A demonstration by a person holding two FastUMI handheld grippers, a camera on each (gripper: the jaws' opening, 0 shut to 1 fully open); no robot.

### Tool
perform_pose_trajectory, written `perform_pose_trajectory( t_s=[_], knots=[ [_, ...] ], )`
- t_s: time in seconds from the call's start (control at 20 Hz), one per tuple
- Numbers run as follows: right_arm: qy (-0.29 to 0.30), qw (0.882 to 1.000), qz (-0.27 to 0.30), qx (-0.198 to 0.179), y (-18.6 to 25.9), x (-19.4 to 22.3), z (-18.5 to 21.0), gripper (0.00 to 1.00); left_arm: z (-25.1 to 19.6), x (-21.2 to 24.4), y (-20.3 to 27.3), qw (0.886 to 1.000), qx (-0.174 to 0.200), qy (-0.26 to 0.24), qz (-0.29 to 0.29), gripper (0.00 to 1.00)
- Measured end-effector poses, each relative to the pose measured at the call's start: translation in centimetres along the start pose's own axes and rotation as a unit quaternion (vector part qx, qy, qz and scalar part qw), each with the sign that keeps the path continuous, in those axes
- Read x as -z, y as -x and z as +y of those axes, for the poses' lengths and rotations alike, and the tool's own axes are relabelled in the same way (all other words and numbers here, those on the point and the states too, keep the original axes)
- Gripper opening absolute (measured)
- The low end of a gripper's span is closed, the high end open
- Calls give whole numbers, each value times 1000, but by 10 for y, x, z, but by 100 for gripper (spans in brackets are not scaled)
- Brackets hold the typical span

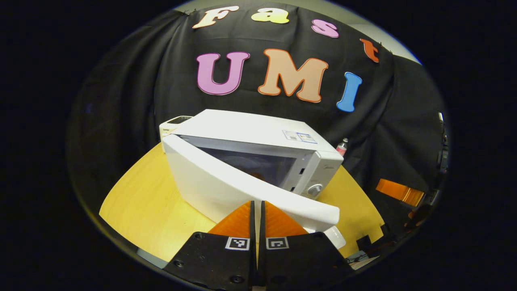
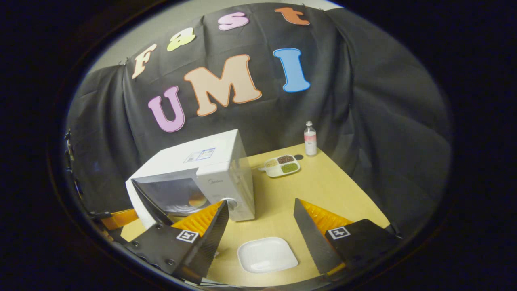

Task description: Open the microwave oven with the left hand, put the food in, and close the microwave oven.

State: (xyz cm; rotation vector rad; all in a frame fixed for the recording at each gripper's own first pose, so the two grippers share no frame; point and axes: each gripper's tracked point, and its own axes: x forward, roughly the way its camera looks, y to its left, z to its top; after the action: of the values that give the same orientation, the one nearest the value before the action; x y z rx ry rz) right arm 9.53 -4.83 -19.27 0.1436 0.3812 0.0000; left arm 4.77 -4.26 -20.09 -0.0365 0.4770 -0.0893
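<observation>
Microwave (image 2: 202,178) on table (image 2: 323,190), long axis across the table, front facing the grippers. Door (image 1: 242,190) part-open, hinged on the side away from the control knob (image 1: 314,189), free edge swung out. Something orange inside; can't tell what. Left gripper (image 1: 257,210) just in front of door's lower edge, fingers closed together, holding nothing. Right gripper (image 2: 258,218) in front of microwave, fingers wide apart, empty. White plate (image 2: 267,254) below it, empty. Divided food tray (image 2: 281,165) beside microwave's knob side, bottle (image 2: 310,139) just beyond.
</observation>
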Motion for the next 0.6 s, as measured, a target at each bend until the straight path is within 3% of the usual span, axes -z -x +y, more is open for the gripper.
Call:
perform_pose_trajectory(
  t_s=[0.35, 0.6],
  knots=[
    [0, 1000, 1, -7, -6, -4, -13, 100, -44, -12, -34, 999, 38, -15, -9, 1],
    [-7, 1000, 3, -14, -6, 0, -10, 99, -56, -15, -49, 999, 45, 4, -10, 2]
  ],
)
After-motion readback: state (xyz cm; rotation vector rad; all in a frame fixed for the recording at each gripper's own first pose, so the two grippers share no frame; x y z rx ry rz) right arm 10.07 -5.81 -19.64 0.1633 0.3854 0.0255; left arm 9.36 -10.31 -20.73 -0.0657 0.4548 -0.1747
